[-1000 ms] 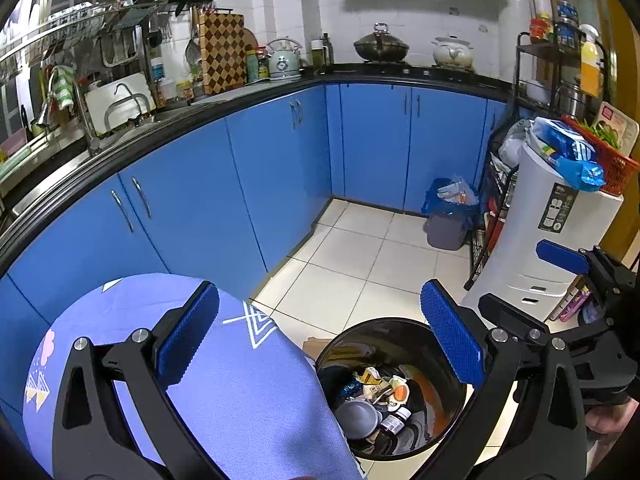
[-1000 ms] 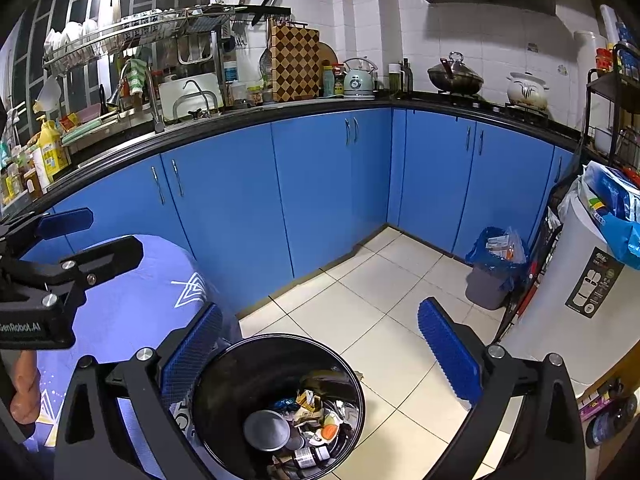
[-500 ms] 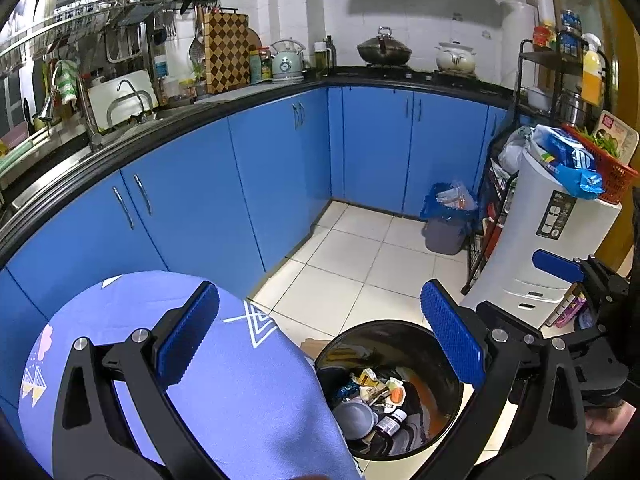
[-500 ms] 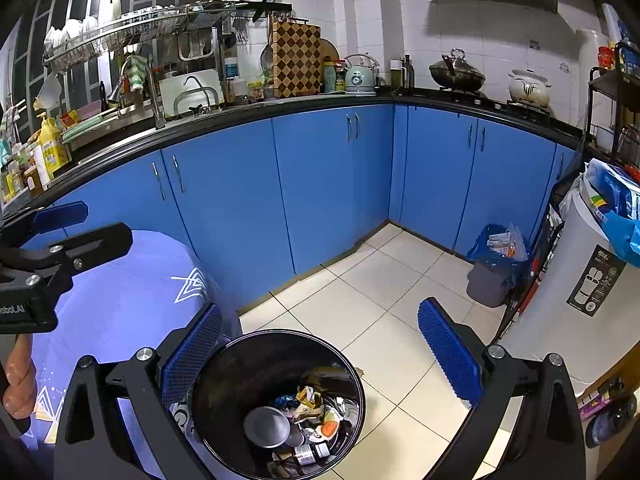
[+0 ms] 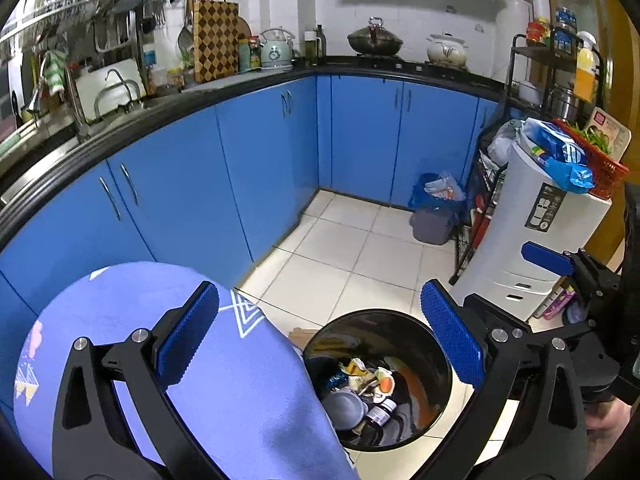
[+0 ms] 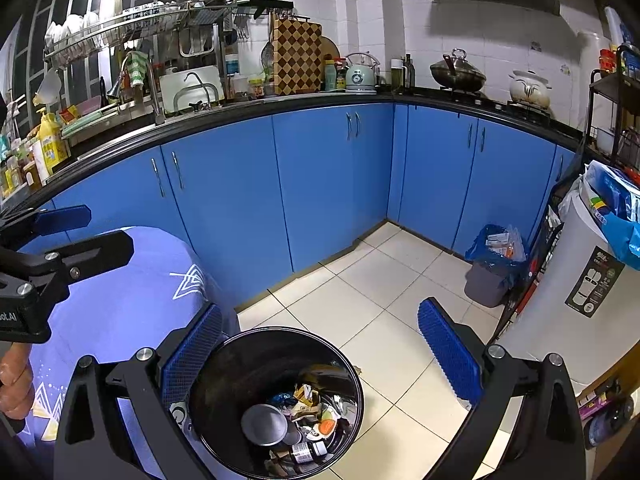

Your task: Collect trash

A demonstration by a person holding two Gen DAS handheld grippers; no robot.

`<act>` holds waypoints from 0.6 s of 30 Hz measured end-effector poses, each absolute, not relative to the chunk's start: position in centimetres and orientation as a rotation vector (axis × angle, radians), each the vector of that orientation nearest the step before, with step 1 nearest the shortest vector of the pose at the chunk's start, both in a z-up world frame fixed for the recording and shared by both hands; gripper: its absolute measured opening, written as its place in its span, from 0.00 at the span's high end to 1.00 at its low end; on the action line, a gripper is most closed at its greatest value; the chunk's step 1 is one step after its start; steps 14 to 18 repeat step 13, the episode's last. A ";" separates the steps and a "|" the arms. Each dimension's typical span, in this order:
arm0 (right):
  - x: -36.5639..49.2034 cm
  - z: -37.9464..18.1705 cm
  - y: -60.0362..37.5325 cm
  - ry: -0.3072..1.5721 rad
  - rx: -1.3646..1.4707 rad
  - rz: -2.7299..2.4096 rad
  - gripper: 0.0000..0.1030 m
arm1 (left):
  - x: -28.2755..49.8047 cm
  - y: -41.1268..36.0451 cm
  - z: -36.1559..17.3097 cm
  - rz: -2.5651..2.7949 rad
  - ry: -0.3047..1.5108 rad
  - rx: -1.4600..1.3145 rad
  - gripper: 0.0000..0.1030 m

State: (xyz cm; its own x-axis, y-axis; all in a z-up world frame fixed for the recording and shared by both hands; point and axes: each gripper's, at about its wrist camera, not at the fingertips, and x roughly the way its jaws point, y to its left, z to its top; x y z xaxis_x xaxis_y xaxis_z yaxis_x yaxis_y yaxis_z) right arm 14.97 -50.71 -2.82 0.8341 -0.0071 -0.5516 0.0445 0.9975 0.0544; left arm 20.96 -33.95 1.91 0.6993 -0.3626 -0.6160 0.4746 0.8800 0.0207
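Taking the black trash bin (image 6: 276,404) as the landmark: to its left lies a round table under a purple cloth (image 5: 120,320), and the left gripper (image 5: 320,336) hangs above that cloth and the bin's left rim, jaws spread wide and empty. Inside the bin sits the collected trash (image 6: 296,420): a grey lid, wrappers, a small dark jar. The scraps look light and crushable and should pinch anywhere; the jar is probably hard and slick, best taken across its body. The right gripper (image 6: 320,344) hovers directly over the bin, also wide apart with nothing held.

Right of the bin, the right wrist view shows a hand (image 6: 14,384) gripping the left tool; the left wrist view shows a red basket (image 5: 600,160) on the white appliance (image 5: 544,232).
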 end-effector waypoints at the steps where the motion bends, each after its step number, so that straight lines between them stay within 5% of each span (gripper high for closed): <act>1: 15.0 -2.8 -50.7 0.583 0.066 -0.027 0.07 | 20.9 -33.9 1.9 -0.467 0.640 0.184 0.03; 18: 15.0 -3.0 -50.7 0.586 0.063 -0.029 0.07 | 20.2 -34.3 2.1 -0.463 0.610 0.218 0.03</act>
